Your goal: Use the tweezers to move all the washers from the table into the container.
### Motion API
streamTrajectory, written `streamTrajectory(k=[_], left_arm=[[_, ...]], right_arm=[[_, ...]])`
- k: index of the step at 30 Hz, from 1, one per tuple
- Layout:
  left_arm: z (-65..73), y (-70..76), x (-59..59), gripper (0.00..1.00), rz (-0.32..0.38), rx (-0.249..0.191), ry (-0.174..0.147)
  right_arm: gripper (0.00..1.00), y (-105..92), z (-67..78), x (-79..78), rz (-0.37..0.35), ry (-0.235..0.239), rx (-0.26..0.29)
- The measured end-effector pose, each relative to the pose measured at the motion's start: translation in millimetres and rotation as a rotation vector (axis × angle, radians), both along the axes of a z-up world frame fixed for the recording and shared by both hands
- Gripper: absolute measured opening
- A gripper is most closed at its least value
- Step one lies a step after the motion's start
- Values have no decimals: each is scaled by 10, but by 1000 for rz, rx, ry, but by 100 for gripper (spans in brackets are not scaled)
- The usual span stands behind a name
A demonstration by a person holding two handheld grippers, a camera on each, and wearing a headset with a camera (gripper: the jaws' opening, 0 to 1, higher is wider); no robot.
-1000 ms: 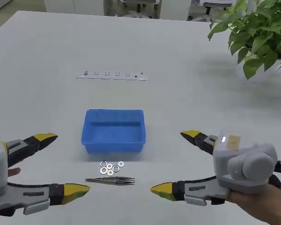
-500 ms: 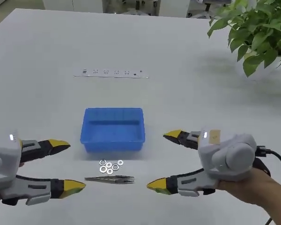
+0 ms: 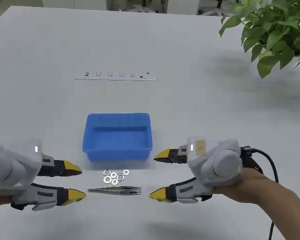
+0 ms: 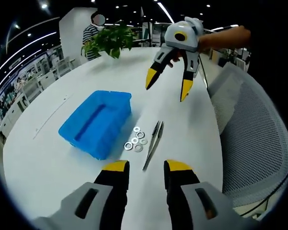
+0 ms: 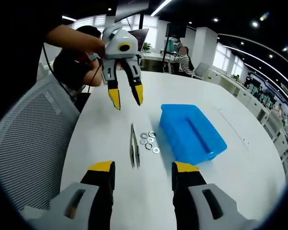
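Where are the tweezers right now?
In the head view the tweezers lie on the table between the left gripper and right gripper, just on the near side of the washers.

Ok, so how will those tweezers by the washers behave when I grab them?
The tweezers look thin and metallic, so probably stiff and light. They lie flat on the smooth table, so they may slide rather than lift. Their two slim arms would likely spring together if squeezed.

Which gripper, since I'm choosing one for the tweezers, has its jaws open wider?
The right gripper, at right in the head view: its yellow-tipped jaws gape wide, while the left gripper holds its jaws closer together, though open too.
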State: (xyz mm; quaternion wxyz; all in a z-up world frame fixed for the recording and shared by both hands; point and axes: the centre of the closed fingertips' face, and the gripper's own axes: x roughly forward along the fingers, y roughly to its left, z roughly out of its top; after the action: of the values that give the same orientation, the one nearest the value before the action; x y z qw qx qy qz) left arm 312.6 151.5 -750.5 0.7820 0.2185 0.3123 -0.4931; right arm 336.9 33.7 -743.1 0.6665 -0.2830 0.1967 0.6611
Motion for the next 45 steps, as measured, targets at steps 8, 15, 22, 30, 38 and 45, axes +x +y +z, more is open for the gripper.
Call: streamTrajectory(k=[8,15,22,30,38,45], left_arm=[[-169,16,4,24,-53,79,28],[-267,-13,51,20,-101,110,43],[-350,-51,67,16,-146,146,55],[-447,-54,86,13,-184,174,70],[-484,-96,55,9,-213,199,77],[-499,-97,33,6,-208,202,96]], right_arm=[[34,72,-174,-12,81,-5,-53],[28,167,-269,-22,113,16,-73],[25,260,-376,-59,144,43,-96],[21,349,-486,-80,167,62,-124],[17,419,-589,-106,179,80,-152],[13,418,-623,-92,178,67,-171]])
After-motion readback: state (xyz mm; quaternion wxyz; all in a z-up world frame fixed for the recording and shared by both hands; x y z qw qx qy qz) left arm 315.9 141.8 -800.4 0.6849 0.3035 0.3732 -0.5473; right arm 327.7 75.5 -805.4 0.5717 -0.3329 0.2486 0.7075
